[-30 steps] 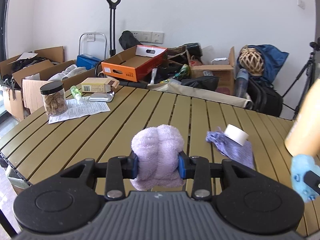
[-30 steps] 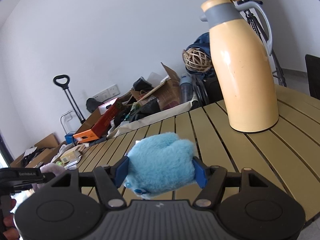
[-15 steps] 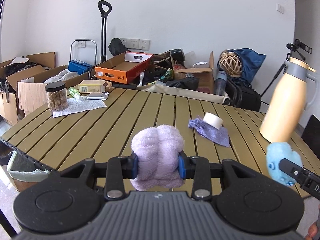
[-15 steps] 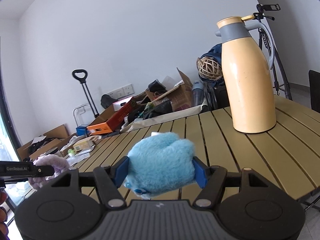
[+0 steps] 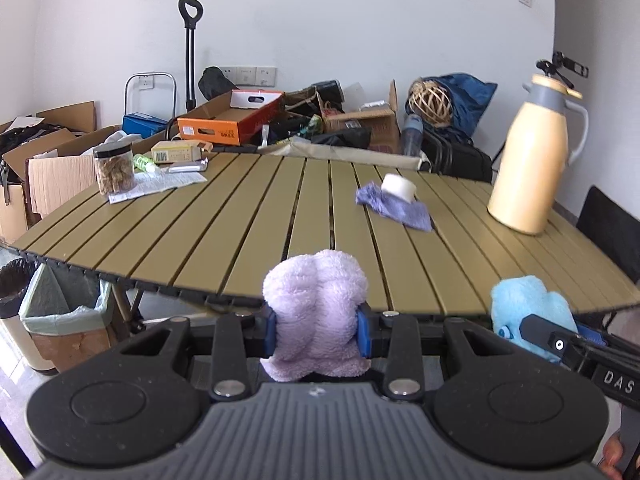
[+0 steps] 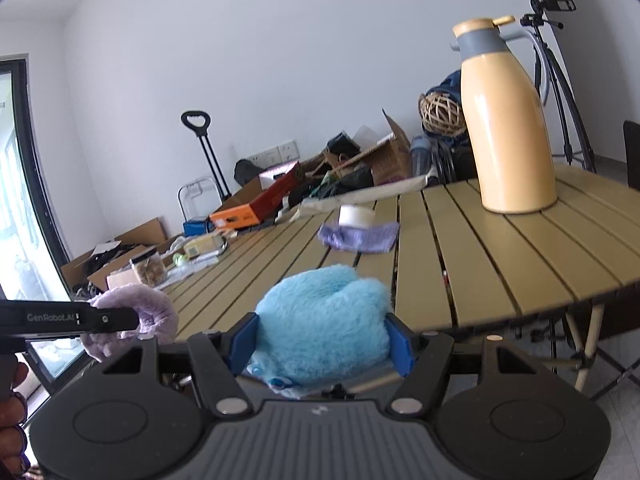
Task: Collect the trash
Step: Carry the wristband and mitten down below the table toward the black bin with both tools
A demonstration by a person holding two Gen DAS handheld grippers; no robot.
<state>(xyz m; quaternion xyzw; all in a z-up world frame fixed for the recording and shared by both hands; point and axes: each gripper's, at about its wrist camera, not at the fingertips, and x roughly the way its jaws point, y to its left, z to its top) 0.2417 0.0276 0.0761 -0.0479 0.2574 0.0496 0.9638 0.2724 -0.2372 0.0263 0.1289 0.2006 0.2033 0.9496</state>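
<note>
Fluffy items counted two: lilac plush (image 5: 316,312) clamped in left gripper (image 5: 316,334), blue plush (image 6: 324,326) clamped in right gripper (image 6: 322,344), both off the table (image 5: 240,216) edge. One trash bin (image 5: 60,320) at 9 o'clock, partly cut off. Gripper lettering read "GenRobot.AI".

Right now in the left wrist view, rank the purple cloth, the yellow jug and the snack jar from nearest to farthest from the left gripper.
1. purple cloth, mid-table, slightly right.
2. yellow jug, far right, and snack jar, far left: both clearly farther from the left gripper, too close to rank.
</note>
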